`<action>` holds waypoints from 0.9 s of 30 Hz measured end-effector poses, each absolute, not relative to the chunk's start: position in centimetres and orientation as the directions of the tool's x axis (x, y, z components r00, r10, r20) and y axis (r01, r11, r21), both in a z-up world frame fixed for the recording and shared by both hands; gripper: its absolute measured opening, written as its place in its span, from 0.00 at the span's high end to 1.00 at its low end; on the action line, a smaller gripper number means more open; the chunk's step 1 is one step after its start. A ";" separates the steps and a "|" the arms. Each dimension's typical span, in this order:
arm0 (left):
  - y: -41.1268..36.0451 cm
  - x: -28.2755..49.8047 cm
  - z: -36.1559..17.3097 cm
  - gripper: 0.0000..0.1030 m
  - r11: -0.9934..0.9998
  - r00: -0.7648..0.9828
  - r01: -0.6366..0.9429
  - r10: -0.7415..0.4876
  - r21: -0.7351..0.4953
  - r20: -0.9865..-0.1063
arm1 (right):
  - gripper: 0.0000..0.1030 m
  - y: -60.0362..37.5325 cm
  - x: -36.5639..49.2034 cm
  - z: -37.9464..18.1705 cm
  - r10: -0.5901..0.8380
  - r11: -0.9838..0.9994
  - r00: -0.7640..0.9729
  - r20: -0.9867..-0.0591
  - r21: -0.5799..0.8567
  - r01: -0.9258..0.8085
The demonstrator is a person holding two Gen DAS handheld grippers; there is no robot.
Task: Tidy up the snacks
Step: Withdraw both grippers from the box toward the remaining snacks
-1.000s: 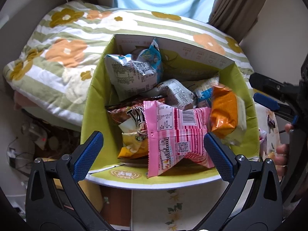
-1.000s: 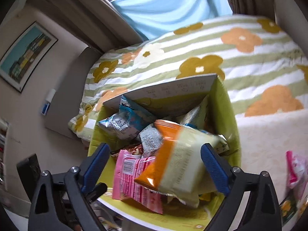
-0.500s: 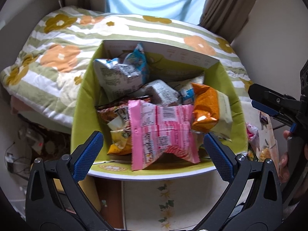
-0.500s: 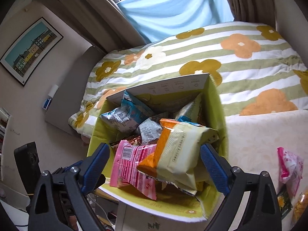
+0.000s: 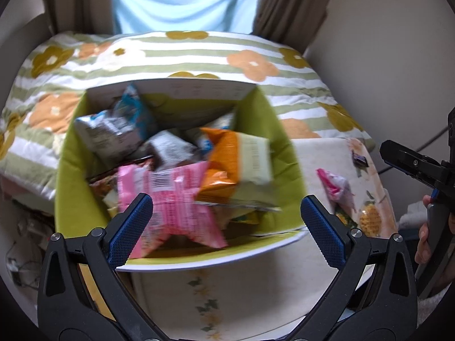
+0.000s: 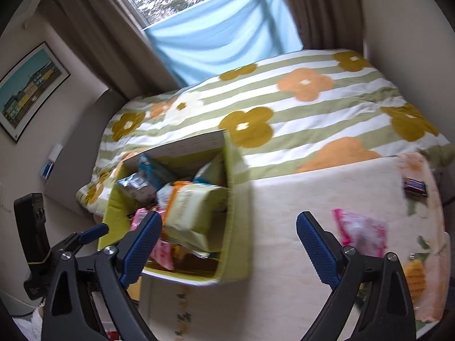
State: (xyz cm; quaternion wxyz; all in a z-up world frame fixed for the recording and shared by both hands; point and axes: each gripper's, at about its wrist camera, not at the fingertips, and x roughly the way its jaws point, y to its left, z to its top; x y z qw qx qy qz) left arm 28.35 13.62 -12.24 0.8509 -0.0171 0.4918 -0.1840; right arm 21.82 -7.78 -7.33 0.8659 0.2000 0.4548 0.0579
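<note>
Grippers first: left gripper (image 5: 227, 213) and right gripper (image 6: 229, 234) both gape wide, nothing held. Beyond, the green box (image 6: 237, 213) brims with snack packets; on the table (image 6: 284, 213), a pink packet (image 6: 359, 231) and dark chocolate bar (image 6: 415, 187) look left to stow.

Left gripper (image 5: 227, 216) and right gripper (image 6: 229, 234), jaws wide, empty.

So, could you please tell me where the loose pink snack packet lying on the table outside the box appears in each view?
Left wrist view: the pink snack packet lies right of centre, just right of the green box.
Right wrist view: the packet lies lower right, past the right finger.
Shared landmark: the small dark wrapped snack beyond it on the table.
</note>
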 end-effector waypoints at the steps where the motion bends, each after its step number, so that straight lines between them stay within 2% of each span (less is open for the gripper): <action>1: 12.8 28.0 -12.0 0.00 0.929 0.450 0.306 -0.334 -0.208 -0.829 | 0.09 -8.7 21.3 -7.1 0.275 0.912 0.586 -0.762 0.399 0.091; 14: -2.1 24.5 -11.4 0.00 0.903 0.411 0.366 -0.372 -0.223 -0.833 | 0.09 -22.2 14.0 -7.1 0.165 0.927 0.610 -0.775 0.334 0.173; 15: -3.2 24.2 -11.6 0.00 0.904 0.405 0.365 -0.370 -0.223 -0.836 | 0.08 -23.1 13.5 -7.3 0.154 0.932 0.608 -0.779 0.318 0.172; 17: -5.4 23.7 -12.2 0.00 0.903 0.395 0.363 -0.371 -0.228 -0.841 | 0.00 -24.5 12.7 -7.9 0.127 0.944 0.606 -0.785 0.282 0.169; 24: -11.3 23.4 -15.6 0.00 0.907 0.347 0.356 -0.354 -0.227 -0.868 | 0.00 -28.1 10.9 -11.5 0.098 0.979 0.561 -0.822 0.179 0.092; 27: -13.6 23.7 -17.4 0.00 0.907 0.312 0.363 -0.335 -0.214 -0.889 | 0.01 -29.1 10.2 -13.7 0.131 0.981 0.514 -0.848 0.187 0.059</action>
